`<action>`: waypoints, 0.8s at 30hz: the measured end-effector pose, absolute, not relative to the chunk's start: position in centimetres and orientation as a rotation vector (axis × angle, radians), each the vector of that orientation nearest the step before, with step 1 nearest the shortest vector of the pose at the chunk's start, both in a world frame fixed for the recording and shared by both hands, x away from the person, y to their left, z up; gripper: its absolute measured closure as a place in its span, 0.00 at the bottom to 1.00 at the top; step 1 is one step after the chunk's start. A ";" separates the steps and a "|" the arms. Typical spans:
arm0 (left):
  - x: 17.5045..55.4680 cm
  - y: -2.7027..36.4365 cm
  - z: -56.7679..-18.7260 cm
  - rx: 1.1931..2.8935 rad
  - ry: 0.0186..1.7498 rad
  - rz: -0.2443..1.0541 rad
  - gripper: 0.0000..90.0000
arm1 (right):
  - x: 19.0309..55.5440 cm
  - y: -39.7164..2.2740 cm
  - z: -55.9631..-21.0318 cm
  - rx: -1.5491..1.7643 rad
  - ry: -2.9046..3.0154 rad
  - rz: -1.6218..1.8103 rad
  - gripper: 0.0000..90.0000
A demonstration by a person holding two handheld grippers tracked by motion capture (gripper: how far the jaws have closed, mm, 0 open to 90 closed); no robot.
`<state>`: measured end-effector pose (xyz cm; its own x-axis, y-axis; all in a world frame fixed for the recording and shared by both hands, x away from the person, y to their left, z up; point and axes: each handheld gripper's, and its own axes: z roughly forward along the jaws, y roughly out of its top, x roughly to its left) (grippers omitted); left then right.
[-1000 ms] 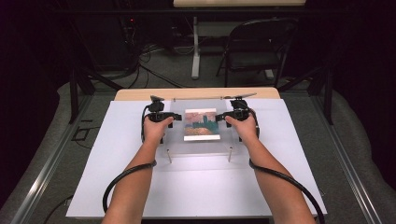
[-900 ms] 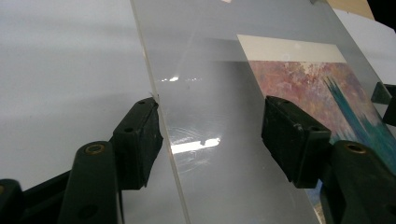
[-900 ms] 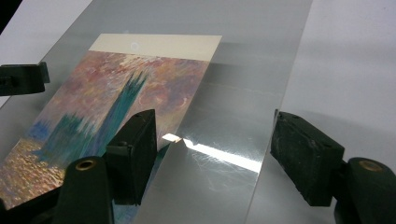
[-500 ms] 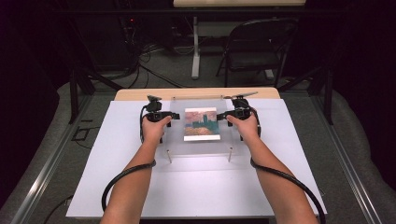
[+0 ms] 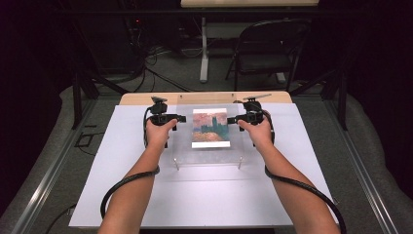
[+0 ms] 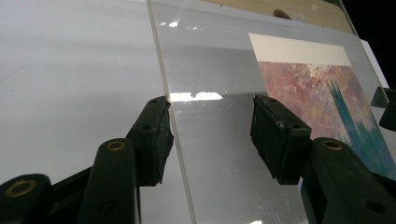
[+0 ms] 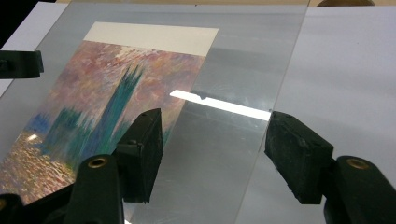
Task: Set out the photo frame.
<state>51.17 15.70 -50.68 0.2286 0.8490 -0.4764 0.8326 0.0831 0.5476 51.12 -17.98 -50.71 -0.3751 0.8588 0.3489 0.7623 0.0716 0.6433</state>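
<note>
A clear acrylic panel (image 5: 209, 134) lies flat near the far middle of the white counter (image 5: 117, 195), raised a little on short pegs, with a painted print (image 5: 210, 127) of pink sky and a teal tower showing through it under a cream band at the top. The person's forearms reach in from the near edge and spread to either side of the panel, each hand wrapped around its tool with the cable looping back along the arm. The left hand-held gripper (image 5: 181, 118) points inward across the panel's left edge; in its own view one pad (image 6: 154, 140) sits right at that edge and the other stands off above the sheet, so the jaws are parted and seemingly not pressing. The right hand-held gripper (image 5: 231, 119) mirrors it at the right edge, jaws parted astride the rim, with no pad (image 7: 299, 156) clearly touching. Compared with a second ago, both sets of jaws have been narrowing, the left more so, while hands and panel sit where they were.
</note>
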 end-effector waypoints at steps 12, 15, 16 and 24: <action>50.3 16.1 -49.1 1.718 1.554 0.035 0.59 | 50.1 -17.9 -49.3 1.636 2.187 1.192 0.45; 50.1 16.1 -48.6 1.736 1.548 0.046 0.59 | 50.0 -18.0 -49.0 1.623 2.193 1.196 0.46; 50.0 16.1 -48.5 1.735 1.548 0.048 0.60 | 49.9 -18.0 -48.8 1.617 2.199 1.191 0.47; 49.4 16.4 -47.7 1.741 1.523 0.049 0.62 | 49.1 -18.0 -47.9 1.568 2.199 1.191 0.49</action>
